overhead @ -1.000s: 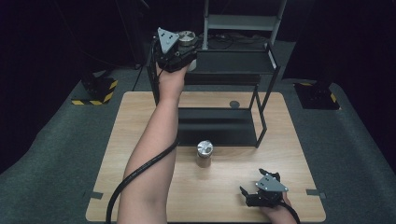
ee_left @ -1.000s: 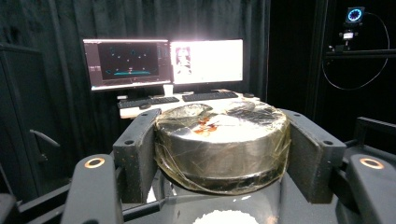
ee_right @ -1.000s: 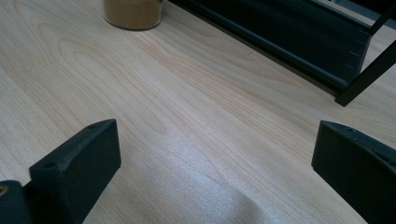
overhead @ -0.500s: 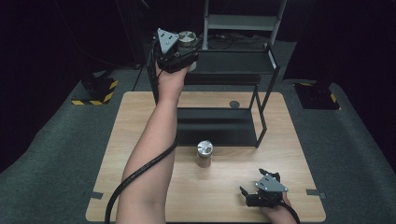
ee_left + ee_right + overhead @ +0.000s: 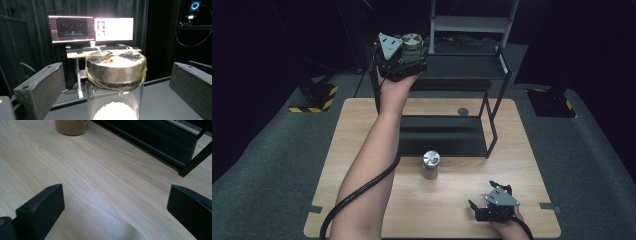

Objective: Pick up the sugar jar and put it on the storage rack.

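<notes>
The left gripper point(image 5: 409, 54) is up at the top tier of the black shelf rack point(image 5: 462, 65), and its jaws have just been opening: in the left gripper view they stand wide, clear of the glass on both sides, with the jar of white powder point(image 5: 115, 82) between them and standing on the shelf, its metal lid point(image 5: 115, 67) wrapped in clear film. As I read it, the step in hand is letting go of a placed jar — to do that well the hand should draw straight back along the jaws' own line, level, so neither pad brushes the glass and tips it off the shelf edge. Further right and nearer the person, a second jar point(image 5: 431, 165) with brown contents stands on the wooden table point(image 5: 362, 130) just in front of the rack's lower tier. The right gripper point(image 5: 484, 199) rests on the table's near right corner, jaws spread with nothing between them. The high view gives the layout of both hands, rack and jars; the left gripper view alone shows the gap on each side of the glass and the white filling — plus monitors point(image 5: 91, 28) on a desk beyond.
</notes>
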`<action>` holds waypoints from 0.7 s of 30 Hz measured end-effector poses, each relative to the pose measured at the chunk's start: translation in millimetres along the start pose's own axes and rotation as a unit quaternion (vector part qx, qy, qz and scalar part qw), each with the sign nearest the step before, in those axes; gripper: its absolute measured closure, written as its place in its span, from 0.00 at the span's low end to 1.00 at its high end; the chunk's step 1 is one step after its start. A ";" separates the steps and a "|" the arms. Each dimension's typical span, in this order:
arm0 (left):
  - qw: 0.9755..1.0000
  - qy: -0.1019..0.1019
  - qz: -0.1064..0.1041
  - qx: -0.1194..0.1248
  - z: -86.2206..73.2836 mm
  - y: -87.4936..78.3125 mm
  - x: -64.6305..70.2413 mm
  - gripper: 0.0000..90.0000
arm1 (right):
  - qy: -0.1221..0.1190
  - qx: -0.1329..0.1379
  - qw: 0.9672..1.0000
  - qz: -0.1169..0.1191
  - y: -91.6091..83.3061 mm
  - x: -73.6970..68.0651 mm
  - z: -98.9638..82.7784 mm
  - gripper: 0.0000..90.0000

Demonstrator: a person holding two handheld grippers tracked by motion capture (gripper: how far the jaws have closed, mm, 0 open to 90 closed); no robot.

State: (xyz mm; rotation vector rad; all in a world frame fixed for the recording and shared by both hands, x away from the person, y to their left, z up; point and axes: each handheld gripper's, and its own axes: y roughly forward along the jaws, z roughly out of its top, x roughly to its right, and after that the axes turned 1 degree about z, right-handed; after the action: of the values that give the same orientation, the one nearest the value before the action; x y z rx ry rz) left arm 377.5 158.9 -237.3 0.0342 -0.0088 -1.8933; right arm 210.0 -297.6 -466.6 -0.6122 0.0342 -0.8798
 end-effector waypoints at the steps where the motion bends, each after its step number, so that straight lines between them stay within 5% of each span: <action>1: 1.000 -0.002 -0.001 0.003 -1.2 -3.4 -0.6 0.00 | -0.001 0.000 1.000 0.000 0.0 -0.1 -0.1 0.00; 7: 1.000 -0.022 -0.016 0.012 -5.5 -21.1 -3.9 0.00 | -0.001 0.000 1.000 -0.002 0.0 -0.4 0.1 0.00; 21: 1.000 -0.003 -0.014 0.022 -12.6 -71.8 -8.8 0.00 | -0.005 -0.005 1.000 -0.002 0.9 -1.7 1.7 0.00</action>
State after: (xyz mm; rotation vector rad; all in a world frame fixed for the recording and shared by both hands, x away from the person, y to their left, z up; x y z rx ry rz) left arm 312.6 190.1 -251.3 0.0589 -0.0540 -1.9205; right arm 210.0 -295.2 -466.0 -0.6253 0.0282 -0.8813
